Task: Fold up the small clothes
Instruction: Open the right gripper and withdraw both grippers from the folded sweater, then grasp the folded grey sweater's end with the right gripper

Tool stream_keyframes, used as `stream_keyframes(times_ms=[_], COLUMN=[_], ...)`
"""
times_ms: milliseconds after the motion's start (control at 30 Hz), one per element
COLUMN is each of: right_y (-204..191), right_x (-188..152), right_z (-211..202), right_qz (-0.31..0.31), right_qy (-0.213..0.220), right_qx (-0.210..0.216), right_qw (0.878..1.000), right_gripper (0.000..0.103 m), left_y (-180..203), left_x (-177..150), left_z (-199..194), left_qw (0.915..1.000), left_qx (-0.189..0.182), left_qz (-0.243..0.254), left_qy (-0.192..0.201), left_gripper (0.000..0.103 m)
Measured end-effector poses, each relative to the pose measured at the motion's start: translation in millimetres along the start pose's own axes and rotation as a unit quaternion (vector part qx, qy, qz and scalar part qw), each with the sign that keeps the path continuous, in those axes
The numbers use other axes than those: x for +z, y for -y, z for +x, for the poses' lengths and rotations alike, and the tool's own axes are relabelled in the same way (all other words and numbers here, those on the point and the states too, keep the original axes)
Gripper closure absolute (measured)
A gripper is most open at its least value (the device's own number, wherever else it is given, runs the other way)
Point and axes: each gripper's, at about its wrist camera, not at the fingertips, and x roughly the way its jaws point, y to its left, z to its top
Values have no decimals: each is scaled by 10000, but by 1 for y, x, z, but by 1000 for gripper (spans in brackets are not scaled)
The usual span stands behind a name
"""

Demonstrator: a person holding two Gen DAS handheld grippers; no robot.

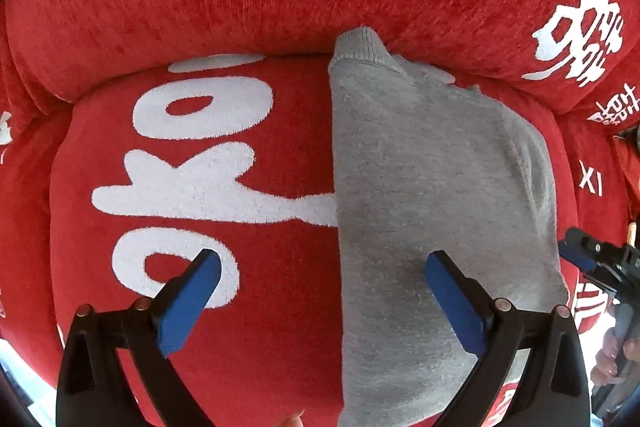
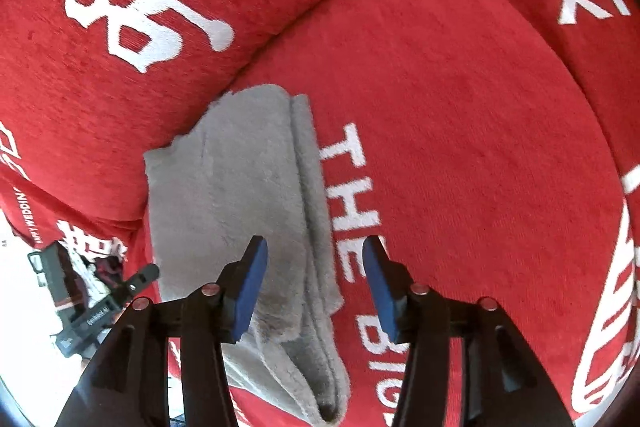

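Grey knit garment [image 1: 432,195] lies folded lengthwise on the red cushion [image 1: 248,367]. Left gripper [image 1: 322,303] gapes wide above it, empty; right gripper [image 2: 316,287] half open, empty. Looks soft, light, floppy (probably grippy); pinch the doubled edge or a corner.

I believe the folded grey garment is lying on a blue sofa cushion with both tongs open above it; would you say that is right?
Not quite: the cushion is red with white lettering, not blue, as the left wrist view shows. The rest holds: the folded grey garment lies on it, and the left tongs and right tongs are both open above it, gripping nothing.
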Motion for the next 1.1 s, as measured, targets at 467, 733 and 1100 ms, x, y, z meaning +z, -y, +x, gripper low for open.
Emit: stream_keyframes(times_ms=[467, 733, 1100], right_y=[-25, -3, 21], right_x=[35, 28, 20], right_z=[8, 19, -6], right_qz=[-201, -145, -288], right_qy=[398, 132, -428], right_qx=[830, 350, 751], right_qw=[9955, 9992, 9958], right_gripper=[95, 90, 47], left_y=[-9, -5, -9], left_x=[21, 20, 19], left_z=[6, 17, 21], left_qw=[9995, 9994, 9992], left_qx=[-110, -298, -349], left_qz=[-260, -168, -137], left_qy=[132, -52, -149], left_gripper=[0, 0, 0])
